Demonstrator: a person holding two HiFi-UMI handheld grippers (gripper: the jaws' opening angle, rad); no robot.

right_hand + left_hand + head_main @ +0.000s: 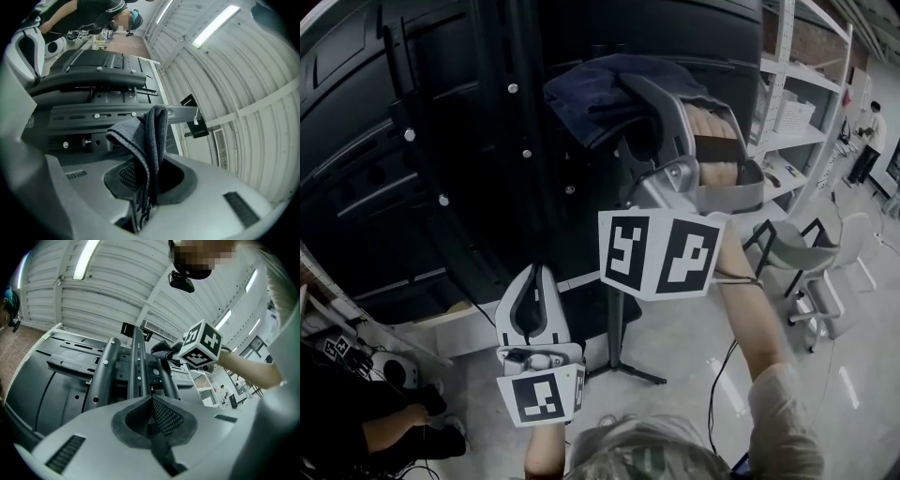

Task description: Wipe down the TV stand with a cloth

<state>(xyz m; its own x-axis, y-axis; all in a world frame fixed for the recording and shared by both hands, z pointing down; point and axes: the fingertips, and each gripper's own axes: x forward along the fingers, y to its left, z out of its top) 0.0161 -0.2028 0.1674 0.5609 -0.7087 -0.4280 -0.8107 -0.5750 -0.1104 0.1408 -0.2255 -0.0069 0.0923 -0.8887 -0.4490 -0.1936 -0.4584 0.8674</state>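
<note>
The head view looks steeply down from above the person onto both tools, with the left tool low and near, the right tool raised against the black TV stand, and the floor far below. The left gripper view sits close behind its own jaws and faces up along the stand's upright rails to the ceiling, catching the right tool's marker cube and cloth. The right gripper view, rolled sideways and just as close behind its jaws, faces the same rails and ceiling, so all three views share the stand's frame.
</note>
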